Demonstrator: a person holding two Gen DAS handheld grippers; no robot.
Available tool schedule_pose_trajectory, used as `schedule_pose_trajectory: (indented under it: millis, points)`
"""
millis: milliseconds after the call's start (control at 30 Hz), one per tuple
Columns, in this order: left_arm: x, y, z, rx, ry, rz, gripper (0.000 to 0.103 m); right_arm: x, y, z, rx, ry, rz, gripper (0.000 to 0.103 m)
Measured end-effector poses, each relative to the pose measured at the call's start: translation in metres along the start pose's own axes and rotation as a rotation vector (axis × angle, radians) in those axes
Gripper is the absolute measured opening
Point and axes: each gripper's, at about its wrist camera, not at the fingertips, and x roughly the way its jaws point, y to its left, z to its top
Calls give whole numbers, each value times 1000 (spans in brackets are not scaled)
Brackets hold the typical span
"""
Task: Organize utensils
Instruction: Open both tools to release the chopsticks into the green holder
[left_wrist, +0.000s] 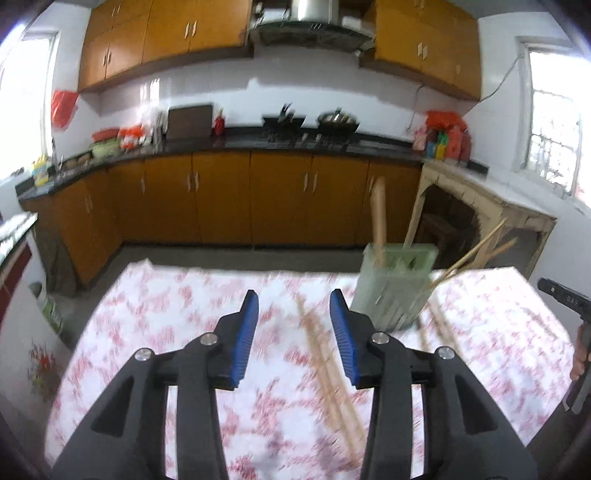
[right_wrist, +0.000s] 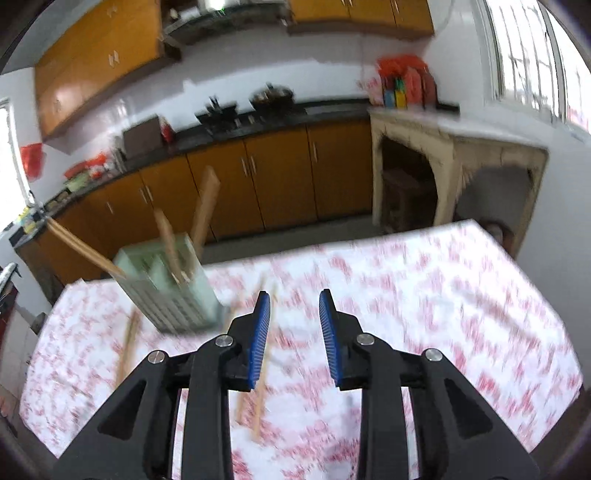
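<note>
While a wooden handle and a few chopsticks (left_wrist: 469, 254) already stand in the pale green holder (left_wrist: 393, 286) near the far edge of the tabletop (left_wrist: 155, 317), I judge the job about half done, since several loose chopsticks (left_wrist: 325, 362) lie on the cloth beside and in front of it. My left claw (left_wrist: 293, 332) and right claw (right_wrist: 294, 334) both hang part open and empty. The red-flowered cloth sits in a kitchen of orange cabinets (left_wrist: 221, 195), dark counter, stove and bright windows
</note>
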Motion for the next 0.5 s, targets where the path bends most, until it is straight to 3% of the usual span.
schedule_pose_trajectory:
  millis: [267,500]
  points:
    - [66,10,-64,-87,162,-15,40,80,23,-71,-9,198,85,26]
    - [90,7,-98,-83,234,-40,40,114,42,-96,-70,263,58,22]
